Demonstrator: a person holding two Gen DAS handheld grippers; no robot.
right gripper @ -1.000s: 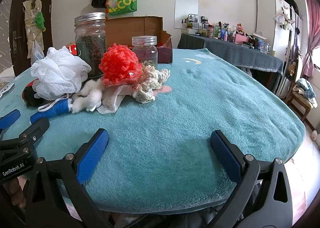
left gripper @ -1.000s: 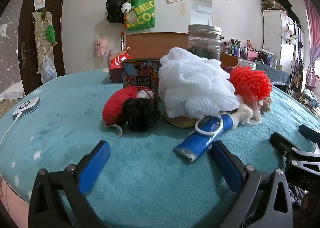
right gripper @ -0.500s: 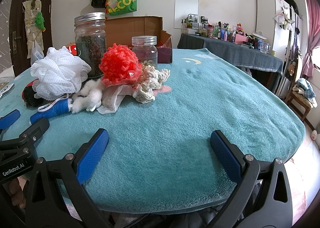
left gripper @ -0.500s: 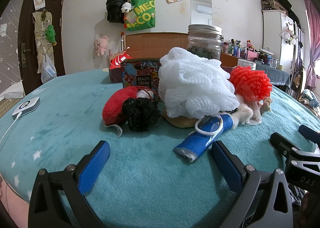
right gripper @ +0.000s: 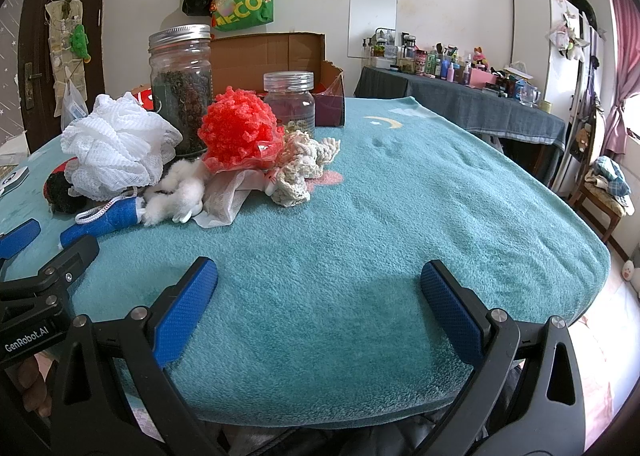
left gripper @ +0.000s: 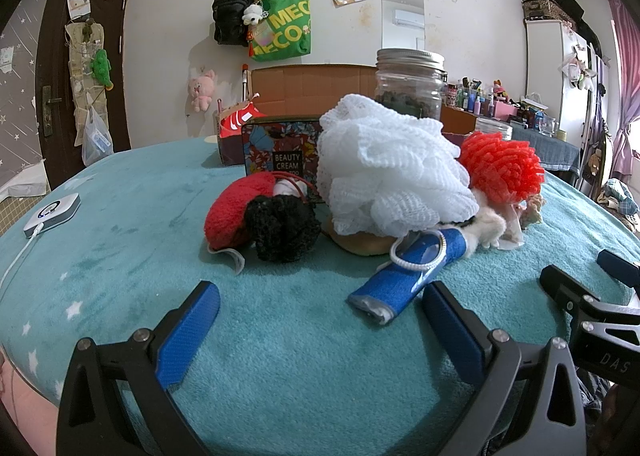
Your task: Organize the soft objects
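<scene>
Both grippers idle at the near edge of the teal fleece blanket (right gripper: 400,192), nothing held. Left gripper (left gripper: 320,320): blue-padded fingers (left gripper: 188,328) spread wide, empty, low over the blanket. Right gripper (right gripper: 318,296): same, wide open, empty, over bare blanket.

Soft things bunched in one pile, 12 o'clock from the left gripper, 10 o'clock from the right. White mesh bath pouf (left gripper: 388,168) sits on top; its blue handle with white cord loop (left gripper: 404,276) pokes out toward the left gripper, just beyond the right-hand finger tip. Red knitted ball (left gripper: 232,212) and black fuzzy pompom (left gripper: 282,228) touch each other at the pile's 9 o'clock side. Orange-red frilly puff (right gripper: 238,128) at 3 o'clock of the pouf, white cotton tufts (right gripper: 176,196) and cream crochet lace (right gripper: 304,164) below and beside it.

Behind the pile: tall glass jar with metal lid (right gripper: 182,88), small clear plastic jar (right gripper: 290,100), floral "BEAUTY CREAM" tin (left gripper: 280,152), brown cardboard box (right gripper: 272,56).

Judgement: sorting not started; wide jaws look set for bulky, squashy grabs. Blue handle is the nearest, firmest pick for the left; the pouf would drag along with it.
</scene>
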